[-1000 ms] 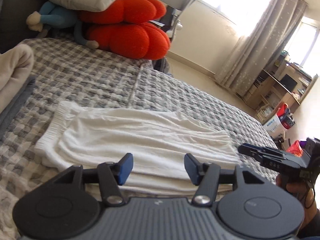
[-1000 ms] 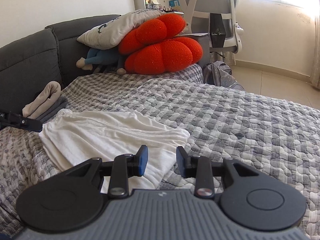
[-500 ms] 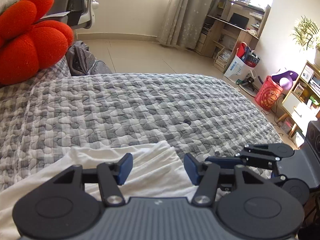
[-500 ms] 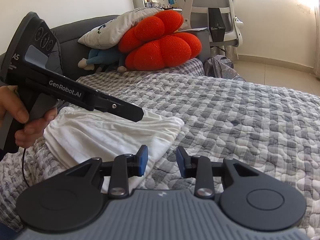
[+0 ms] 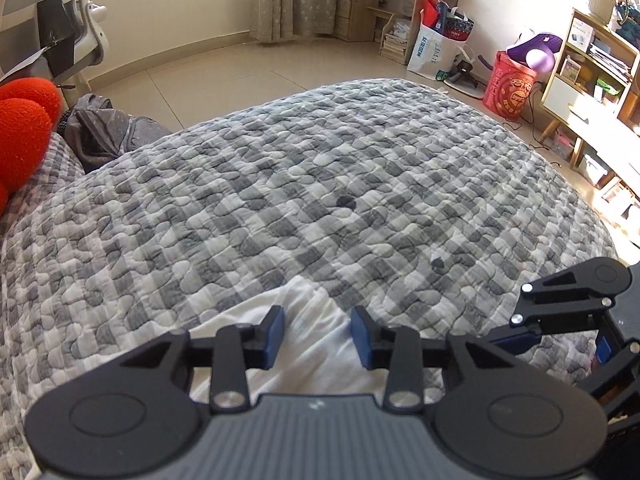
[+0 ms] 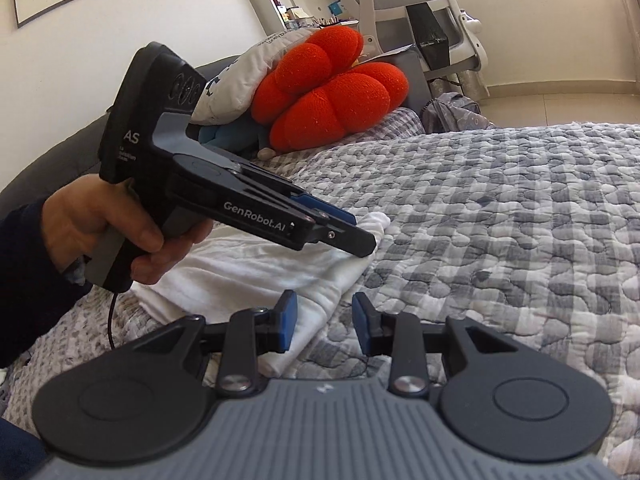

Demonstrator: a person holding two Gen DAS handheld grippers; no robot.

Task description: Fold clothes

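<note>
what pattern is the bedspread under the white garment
Grey and white checks, quilted; the bedspread shows best in the left wrist view.

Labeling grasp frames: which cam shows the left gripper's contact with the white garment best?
Right wrist view: it shows the left gripper side-on, tips over the white garment's corner, jaws closing, cloth between them. Left wrist view shows only its own blue pads with white cloth between them; pad contact is unclear.

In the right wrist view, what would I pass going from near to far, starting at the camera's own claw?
Right claw → folded white garment, with the left claw closing over its corner → checked grey quilt → red plush cushion → white office chair against the wall.
</note>
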